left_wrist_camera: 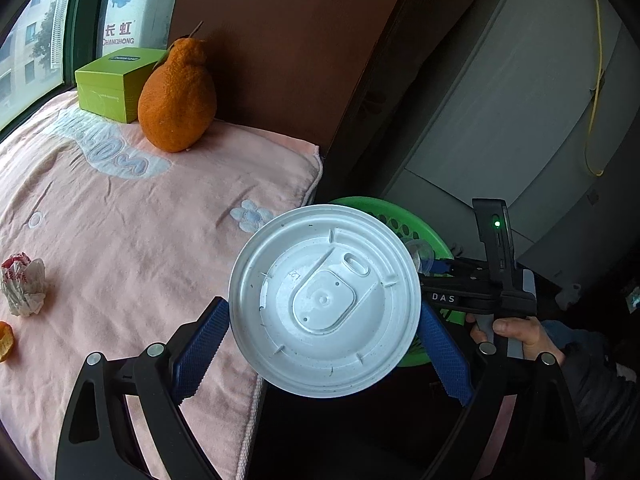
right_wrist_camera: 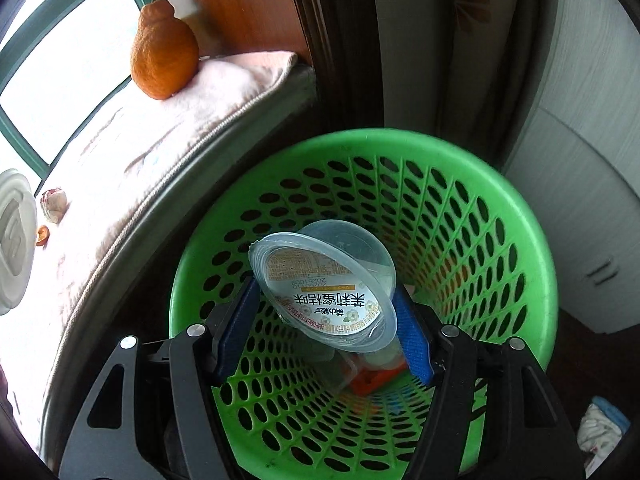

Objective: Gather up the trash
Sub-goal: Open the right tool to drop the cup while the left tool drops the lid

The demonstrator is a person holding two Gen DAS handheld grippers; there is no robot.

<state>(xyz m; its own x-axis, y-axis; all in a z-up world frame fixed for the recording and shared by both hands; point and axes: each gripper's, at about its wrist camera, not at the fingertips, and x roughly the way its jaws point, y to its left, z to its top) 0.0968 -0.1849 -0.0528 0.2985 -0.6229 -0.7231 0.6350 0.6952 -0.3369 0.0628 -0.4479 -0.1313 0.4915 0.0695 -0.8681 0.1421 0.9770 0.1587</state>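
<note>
Left wrist view: one white cup lid (left_wrist_camera: 325, 301) sits clamped between the left gripper (left_wrist_camera: 320, 332) fingers, hiding most of the green basket (left_wrist_camera: 430, 232) at 2 o'clock. One crumpled wrapper (left_wrist_camera: 23, 285) and one peel scrap (left_wrist_camera: 5, 340), cut off, lie at 9 o'clock. Right gripper (right_wrist_camera: 326, 312) grasps one clear jelly cup (right_wrist_camera: 325, 288) over the basket; its contents are hard to make out.
</note>
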